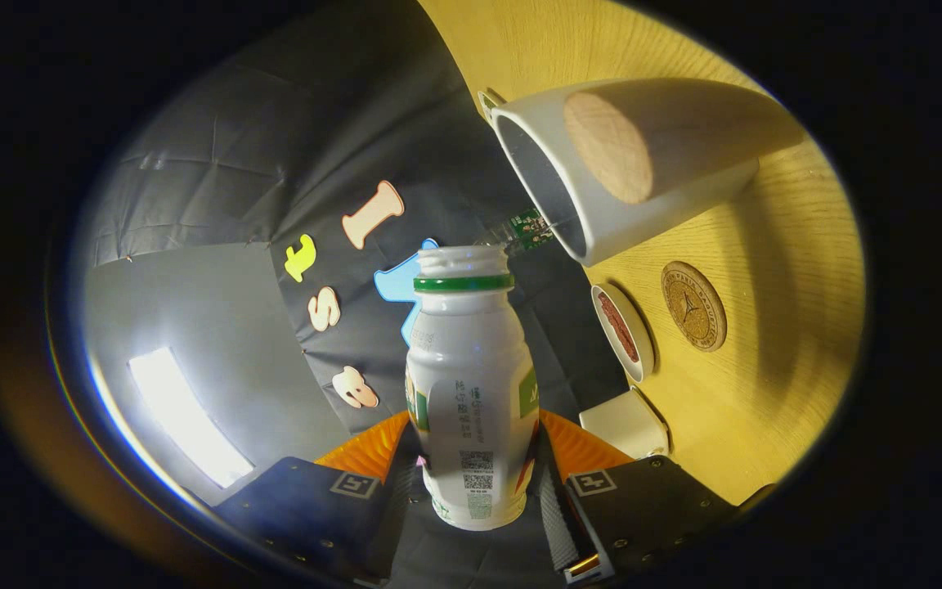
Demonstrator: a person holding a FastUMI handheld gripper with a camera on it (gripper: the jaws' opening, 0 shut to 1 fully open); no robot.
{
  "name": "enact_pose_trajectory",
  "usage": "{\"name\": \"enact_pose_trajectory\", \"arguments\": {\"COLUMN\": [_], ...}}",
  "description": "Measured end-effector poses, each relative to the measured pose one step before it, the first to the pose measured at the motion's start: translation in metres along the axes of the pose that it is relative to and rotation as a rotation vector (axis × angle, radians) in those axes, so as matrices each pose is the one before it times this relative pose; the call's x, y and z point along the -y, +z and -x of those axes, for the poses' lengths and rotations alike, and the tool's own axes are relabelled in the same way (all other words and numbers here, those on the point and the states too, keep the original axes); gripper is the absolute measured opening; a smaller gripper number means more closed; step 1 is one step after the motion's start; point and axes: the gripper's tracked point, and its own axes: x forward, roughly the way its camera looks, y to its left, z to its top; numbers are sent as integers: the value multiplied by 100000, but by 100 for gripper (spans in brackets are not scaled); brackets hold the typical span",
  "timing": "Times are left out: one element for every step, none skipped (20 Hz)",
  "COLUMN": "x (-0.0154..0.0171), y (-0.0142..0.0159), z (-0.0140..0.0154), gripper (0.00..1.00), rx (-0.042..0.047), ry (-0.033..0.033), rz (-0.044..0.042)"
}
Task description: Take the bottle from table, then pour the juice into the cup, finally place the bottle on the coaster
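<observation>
A white bottle [471,384] with a green neck ring and an open mouth is clamped between my two fingers; my gripper [471,458] is shut on its lower body. The whole view is rolled sideways, so the bottle is tipped over. Its mouth points toward the open rim of a white cup [643,164] with a round wooden patch on its side, standing on the yellow wooden table [773,384]. The mouth is close to the cup's rim, a little short of it. A round cork coaster [693,306] lies on the table beyond the cup.
A small white dish [623,332] with dark red contents sits on the table between the coaster and my fingers. A white box [625,424] stands near the right finger. A small green circuit board [527,228] shows by the cup's rim. Black cloth backs the booth.
</observation>
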Motion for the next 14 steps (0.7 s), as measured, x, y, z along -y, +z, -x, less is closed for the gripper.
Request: {"name": "enact_pose_trajectory", "arguments": {"x": [-34,2,-45,2,-46,52,2,25,-33,-30,39,78,-29,-25], "y": [59,21,29,13,-30,85,76,58,71,143,15,32,-9,10], "z": [-16,14,-77,-35,239,93,-86,10,64,127,141,92,28,154], "gripper": [70,70,70,70,70,70,70,70,70,70,70,70,70,70], "rx": [178,120,404,400,568,612,431,379,627,801,685,343,272,526], "ry": [-84,-35,-3,92,199,147,57,73,140,338,386,233,145,186], "rz": [-169,-348,-592,-777,-937,-927,-647,-478,-665,-1048,-1054,-726,-467,-513]}}
